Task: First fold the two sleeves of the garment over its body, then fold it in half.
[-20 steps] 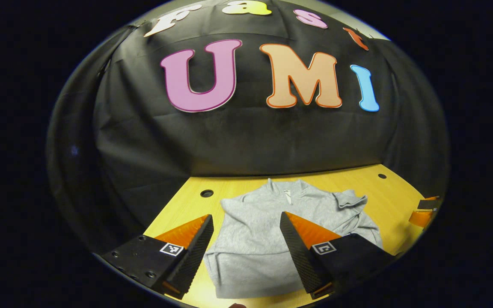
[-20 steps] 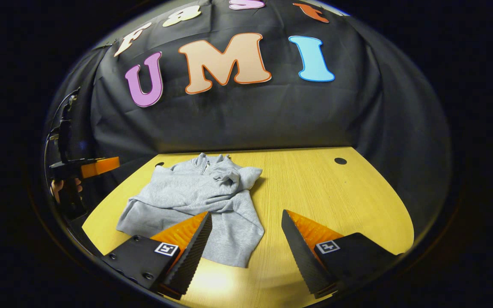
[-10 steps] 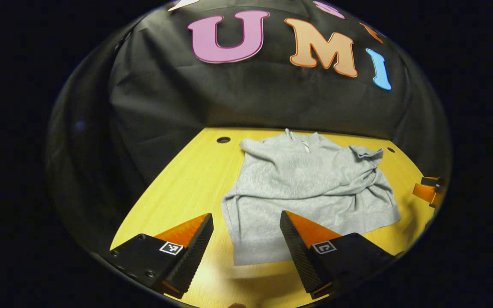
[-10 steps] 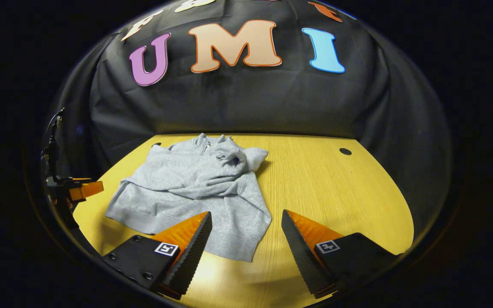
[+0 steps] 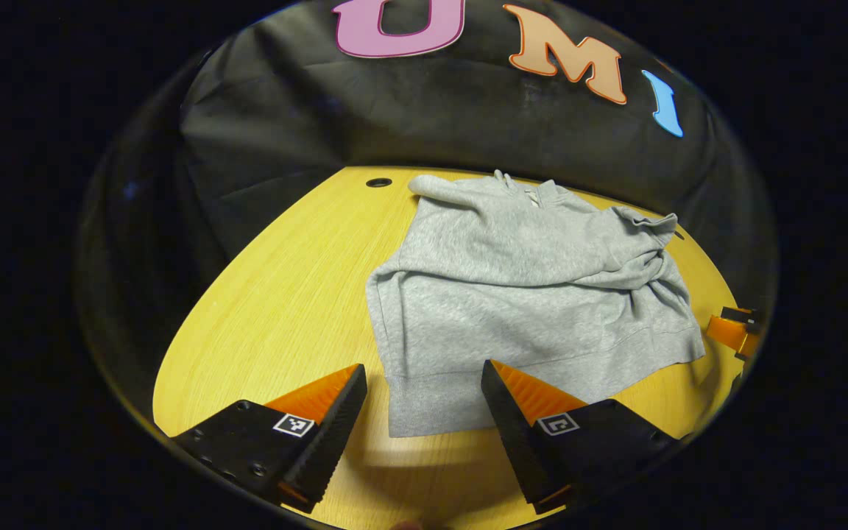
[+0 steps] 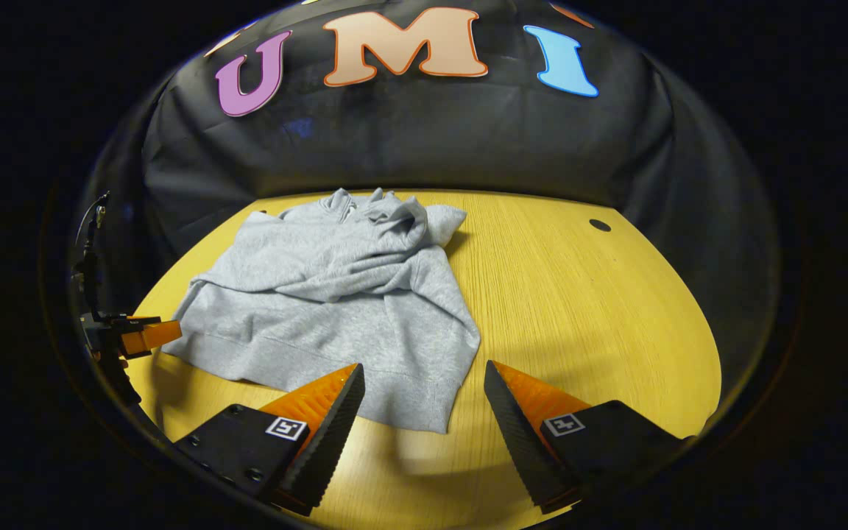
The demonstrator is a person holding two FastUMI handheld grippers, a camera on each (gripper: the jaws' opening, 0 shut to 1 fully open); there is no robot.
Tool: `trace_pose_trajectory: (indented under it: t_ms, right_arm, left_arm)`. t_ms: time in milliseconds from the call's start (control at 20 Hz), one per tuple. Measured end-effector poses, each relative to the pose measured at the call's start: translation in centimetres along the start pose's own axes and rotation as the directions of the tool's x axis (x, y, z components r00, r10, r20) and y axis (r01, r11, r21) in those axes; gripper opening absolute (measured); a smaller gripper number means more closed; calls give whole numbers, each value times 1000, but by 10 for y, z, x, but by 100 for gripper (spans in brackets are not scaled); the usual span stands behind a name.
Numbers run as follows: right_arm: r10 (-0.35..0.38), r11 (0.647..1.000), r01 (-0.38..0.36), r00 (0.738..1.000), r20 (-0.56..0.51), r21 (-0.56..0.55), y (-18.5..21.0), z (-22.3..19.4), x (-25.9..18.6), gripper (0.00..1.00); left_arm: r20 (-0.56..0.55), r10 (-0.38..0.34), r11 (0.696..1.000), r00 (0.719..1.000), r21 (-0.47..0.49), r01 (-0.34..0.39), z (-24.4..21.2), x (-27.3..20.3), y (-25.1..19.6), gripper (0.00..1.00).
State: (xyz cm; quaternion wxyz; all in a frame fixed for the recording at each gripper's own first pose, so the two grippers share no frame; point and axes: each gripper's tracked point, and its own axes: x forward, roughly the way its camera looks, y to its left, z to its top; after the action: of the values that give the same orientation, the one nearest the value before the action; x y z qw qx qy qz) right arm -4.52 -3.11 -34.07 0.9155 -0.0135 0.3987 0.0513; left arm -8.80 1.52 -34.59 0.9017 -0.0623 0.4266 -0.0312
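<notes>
Grey sweatshirt [image 5: 527,294] flat on counter [image 5: 277,294], sleeves already folded in. Soft, limp, light; pinch hem corners. Left gripper [image 5: 424,401] and right gripper [image 6: 424,401] wide, empty, just above hem.

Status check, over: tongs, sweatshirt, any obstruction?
Left tongs open, right tongs open, both above hem. Grey sweatshirt flat on table, sleeves folded over body. Nothing obstructing.

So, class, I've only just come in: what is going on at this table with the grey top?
A person holds a gripper in each hand over a grey sweatshirt that lies on the wooden table. Both sleeves appear already folded across its body. The left gripper and the right gripper hover near the hem, one at each bottom corner, jaws open, holding nothing. The fold in half is not yet done.
</notes>
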Motion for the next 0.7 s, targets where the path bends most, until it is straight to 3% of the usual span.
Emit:
trace_pose_trajectory:
  t_ms: [400,700]
  right_arm:
    - [-14,1000,15,995,-99,16,0,-31,14,100]
    - [1,999,3,995,-104,32,5,-30,21,100]
  left_arm:
    - [-27,3,1000,1000,-8,-3,-10,6,0,96]
    - [-4,2,1000,1000,-18,-2,-10,6,-1,94]
